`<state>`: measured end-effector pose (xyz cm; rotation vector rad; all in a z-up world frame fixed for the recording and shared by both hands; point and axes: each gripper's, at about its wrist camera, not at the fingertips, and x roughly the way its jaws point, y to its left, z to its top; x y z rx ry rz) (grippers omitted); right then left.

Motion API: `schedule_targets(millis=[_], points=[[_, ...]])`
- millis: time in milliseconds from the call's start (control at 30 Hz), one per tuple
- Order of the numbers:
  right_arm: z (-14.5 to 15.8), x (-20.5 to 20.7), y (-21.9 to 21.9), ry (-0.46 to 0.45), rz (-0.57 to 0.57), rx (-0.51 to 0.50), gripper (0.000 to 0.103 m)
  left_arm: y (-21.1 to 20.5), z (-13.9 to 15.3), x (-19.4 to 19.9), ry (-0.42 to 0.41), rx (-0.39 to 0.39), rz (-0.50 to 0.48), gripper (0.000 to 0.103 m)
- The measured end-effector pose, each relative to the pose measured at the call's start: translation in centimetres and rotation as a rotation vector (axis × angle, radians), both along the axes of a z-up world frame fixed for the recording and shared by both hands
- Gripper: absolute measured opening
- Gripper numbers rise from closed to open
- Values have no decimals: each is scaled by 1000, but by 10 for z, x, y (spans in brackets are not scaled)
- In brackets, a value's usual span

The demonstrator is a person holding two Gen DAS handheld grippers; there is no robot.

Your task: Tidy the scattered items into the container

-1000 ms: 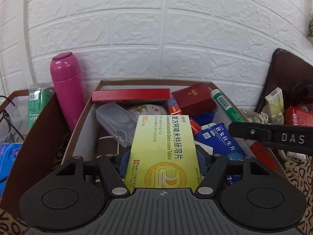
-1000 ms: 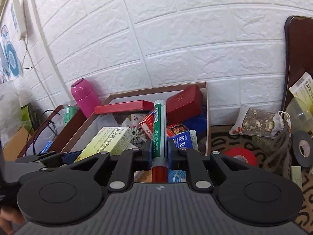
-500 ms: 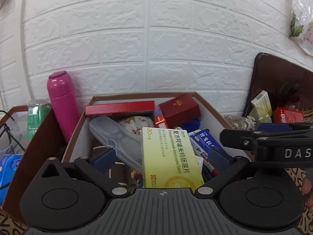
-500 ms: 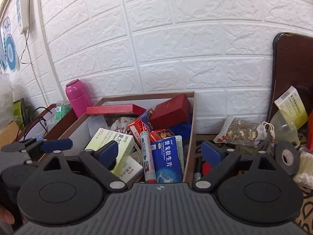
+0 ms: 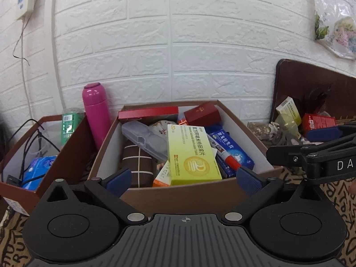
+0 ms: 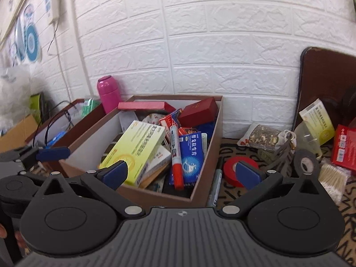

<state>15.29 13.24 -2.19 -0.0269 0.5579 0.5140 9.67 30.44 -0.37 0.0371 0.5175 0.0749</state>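
Brown card makes up the box (image 6: 200, 191), stiff-walled, already crowded and the largest thing here; a yellow-green carton (image 5: 191, 153) lies on top of the pile inside it, and a marker (image 6: 175, 155) lies beside it on the blue packs. Both grippers have just been opening, and the left gripper (image 5: 183, 178) and right gripper (image 6: 180, 173) now stand spread wide with nothing between the pads, at the box's near wall. Outside on the patterned cloth, to the right, the scattered things wait: a red tape roll (image 6: 231, 166), light, rigid, best pinched across its wall; a black tape roll (image 6: 306, 162), likewise; a bundle of cotton swabs (image 6: 332, 179), soft and loose, so grip its middle gently; and a pen (image 6: 215, 185) just beside the box, thin and slippery, taken mid-barrel.
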Motion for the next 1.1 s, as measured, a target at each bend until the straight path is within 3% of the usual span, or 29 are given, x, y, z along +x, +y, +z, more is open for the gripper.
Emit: schedule_targets(millis=[367, 600, 1100], points=[[10, -61, -4, -21, 84, -144, 103, -6, 30, -69, 12, 44, 117, 103], [9, -82, -9, 12, 86, -139, 103, -21, 25, -78, 82, 76, 121, 103], [12, -95, -20, 8, 75, -130, 103, -32, 25, -82, 96, 79, 114, 103]])
